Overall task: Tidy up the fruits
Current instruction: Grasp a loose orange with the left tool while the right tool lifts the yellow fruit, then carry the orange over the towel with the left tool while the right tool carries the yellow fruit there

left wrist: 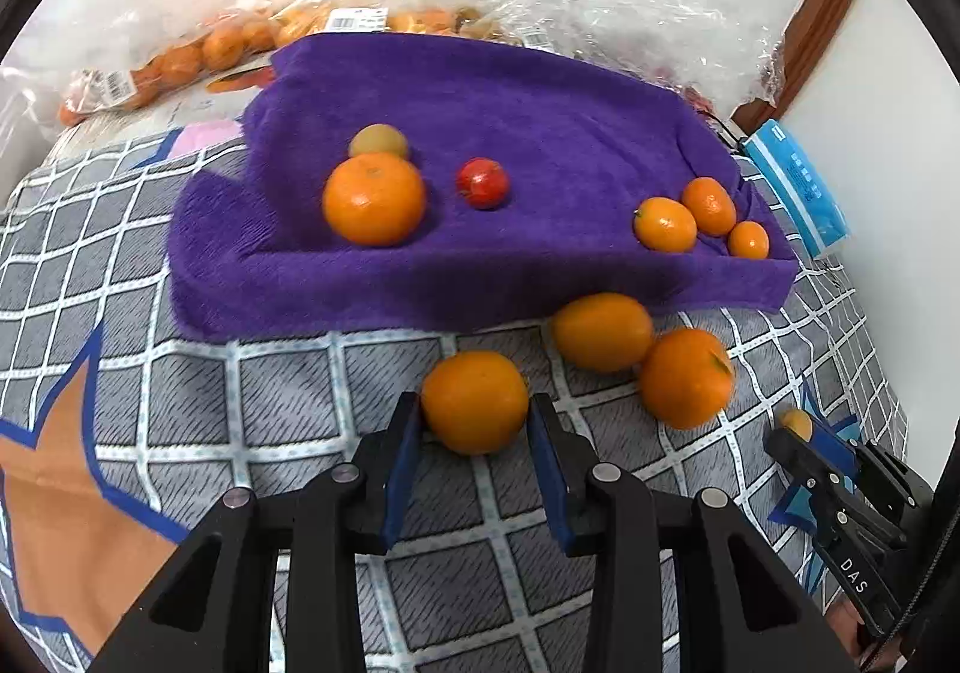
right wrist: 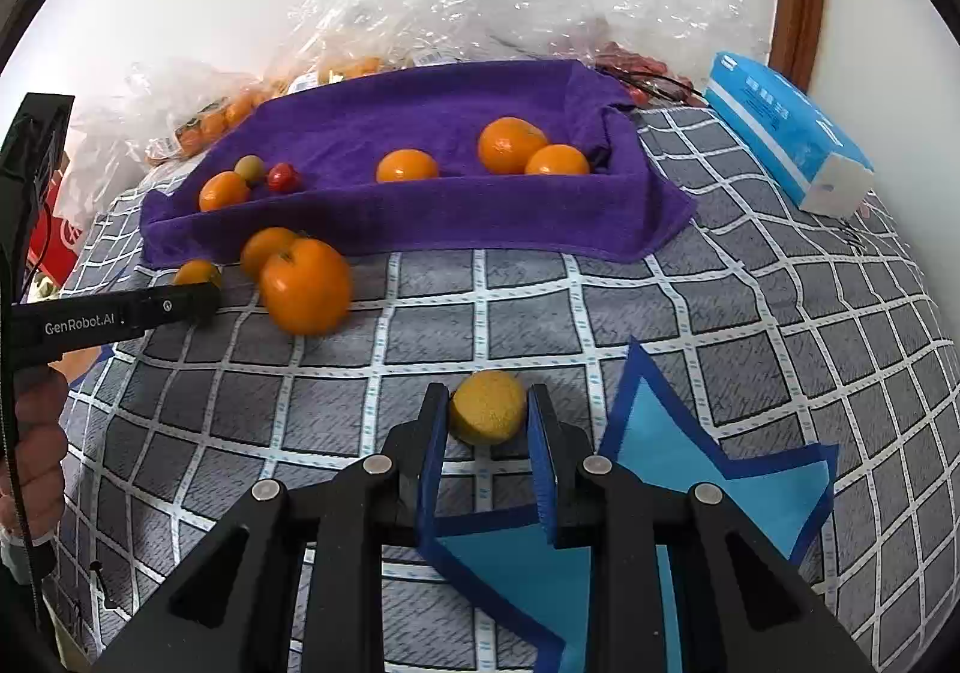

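Observation:
My left gripper (left wrist: 473, 410) sits low over the chequered bedspread (left wrist: 252, 391), its blue pads pressed on both sides of an orange (left wrist: 474, 397). Two more oranges (left wrist: 602, 331) (left wrist: 686, 376) lie just to its right, in front of a purple towel (left wrist: 540, 103). On the towel rest a large orange (left wrist: 373, 198), a yellowish fruit (left wrist: 378, 140), a red tomato (left wrist: 482, 182) and three small oranges (left wrist: 665, 224). My right gripper (right wrist: 487, 403) is shut on a small yellow fruit (right wrist: 489, 408) resting on the bedspread. In the right wrist view the left gripper (right wrist: 198, 292) shows at the left.
Clear plastic bags of fruit (left wrist: 180, 55) are piled behind the towel against the white wall. A blue tissue pack (right wrist: 786, 139) lies at the right. A blue paper star (right wrist: 690, 469) lies by the right gripper, an orange one (left wrist: 54, 493) at the left. A person's hand (right wrist: 36, 433) holds the left gripper.

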Motion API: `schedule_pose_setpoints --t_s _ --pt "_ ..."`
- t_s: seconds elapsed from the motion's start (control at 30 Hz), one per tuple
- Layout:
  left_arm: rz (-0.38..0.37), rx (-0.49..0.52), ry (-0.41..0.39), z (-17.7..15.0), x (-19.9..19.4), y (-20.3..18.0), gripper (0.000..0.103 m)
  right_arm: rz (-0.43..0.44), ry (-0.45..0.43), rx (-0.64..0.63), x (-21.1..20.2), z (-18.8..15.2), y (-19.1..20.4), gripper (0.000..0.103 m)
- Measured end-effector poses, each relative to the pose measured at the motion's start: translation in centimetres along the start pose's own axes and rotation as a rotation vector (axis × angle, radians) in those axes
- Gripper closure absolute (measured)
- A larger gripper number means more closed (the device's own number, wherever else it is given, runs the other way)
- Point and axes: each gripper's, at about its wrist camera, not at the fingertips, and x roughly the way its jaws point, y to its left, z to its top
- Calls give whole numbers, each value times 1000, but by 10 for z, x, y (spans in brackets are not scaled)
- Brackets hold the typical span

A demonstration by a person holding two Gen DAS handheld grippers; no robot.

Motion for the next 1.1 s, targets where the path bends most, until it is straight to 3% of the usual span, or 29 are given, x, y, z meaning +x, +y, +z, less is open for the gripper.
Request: schedule_pose_setpoints --t_s 0.5,1.1 --pt "-50 -13 -19 -4 -26 -7 69 4 -47 -9 -24 6 9 77" --pt "-64 -23 -149 2 -99 -8 69 -31 -182 -40 -83 39 20 77"
